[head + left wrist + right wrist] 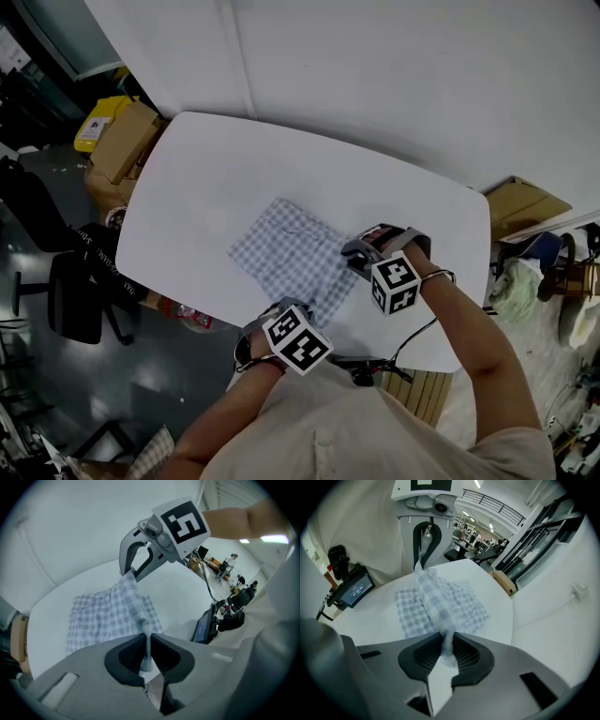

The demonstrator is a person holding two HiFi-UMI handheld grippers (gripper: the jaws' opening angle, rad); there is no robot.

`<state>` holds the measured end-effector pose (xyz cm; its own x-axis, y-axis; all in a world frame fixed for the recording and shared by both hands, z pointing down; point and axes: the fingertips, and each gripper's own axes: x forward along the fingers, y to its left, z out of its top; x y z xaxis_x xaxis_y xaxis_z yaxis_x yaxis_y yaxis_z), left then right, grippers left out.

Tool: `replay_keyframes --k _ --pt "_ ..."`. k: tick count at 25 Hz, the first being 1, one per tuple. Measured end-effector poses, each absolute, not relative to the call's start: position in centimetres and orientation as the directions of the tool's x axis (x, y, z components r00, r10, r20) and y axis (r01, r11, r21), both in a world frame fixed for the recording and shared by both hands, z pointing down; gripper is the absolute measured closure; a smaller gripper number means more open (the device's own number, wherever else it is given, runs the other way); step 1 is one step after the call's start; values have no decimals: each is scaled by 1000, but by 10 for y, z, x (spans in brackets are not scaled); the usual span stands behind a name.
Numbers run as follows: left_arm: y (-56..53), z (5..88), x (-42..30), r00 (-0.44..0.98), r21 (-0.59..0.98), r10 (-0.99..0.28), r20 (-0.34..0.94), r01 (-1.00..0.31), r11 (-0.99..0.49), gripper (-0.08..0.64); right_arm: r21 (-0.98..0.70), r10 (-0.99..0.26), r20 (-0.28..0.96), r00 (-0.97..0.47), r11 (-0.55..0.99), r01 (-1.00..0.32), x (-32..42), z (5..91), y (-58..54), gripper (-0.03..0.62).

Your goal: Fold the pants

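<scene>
Item: checked blue-and-white pants (286, 248), on the white table (206, 178), towards its near edge and roughly midway along it; the far part lies flat on the tabletop, the near part is raised off it in a taut fold strung between the two grippers. Left gripper (146, 654): jaws drawn nearly together, clamped on a thin bunched strip of the checked cloth, at the table's near edge; pointing steeply down. Right gripper (447, 651): jaws narrow, pinched on a thicker gather of the same cloth, above the table's near right part; also pointing down; each gripper carries a cube with black-and-white square markers. Small black screen device (354, 588): at the table's near edge, close to the person's body, with cables beside it. Cardboard boxes (127, 141): on the floor off the table's far left corner, a yellow object (98, 120) beside them. Black chair (75, 295): on the floor to the left of the table. Further cardboard box (525, 202): beyond the table's right end.
</scene>
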<state>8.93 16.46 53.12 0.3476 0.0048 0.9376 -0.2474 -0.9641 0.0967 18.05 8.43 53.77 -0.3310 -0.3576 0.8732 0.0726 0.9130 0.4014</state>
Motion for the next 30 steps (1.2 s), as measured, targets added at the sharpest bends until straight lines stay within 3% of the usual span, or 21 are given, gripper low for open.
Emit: replay_keyframes --k 8,14,25,30 --pt "191 591 102 372 198 92 924 -258 -946 523 311 -263 933 -246 933 179 190 590 105 512" --pt "213 607 108 449 393 241 860 -283 -875 410 259 -221 947 -234 954 148 196 602 119 484" --pt "242 582 103 442 482 373 816 -164 -861 374 149 -137 973 -187 987 56 221 583 146 453" --pt "204 568 113 492 418 267 828 -225 -880 377 109 -146 955 -258 983 -151 200 554 123 555"
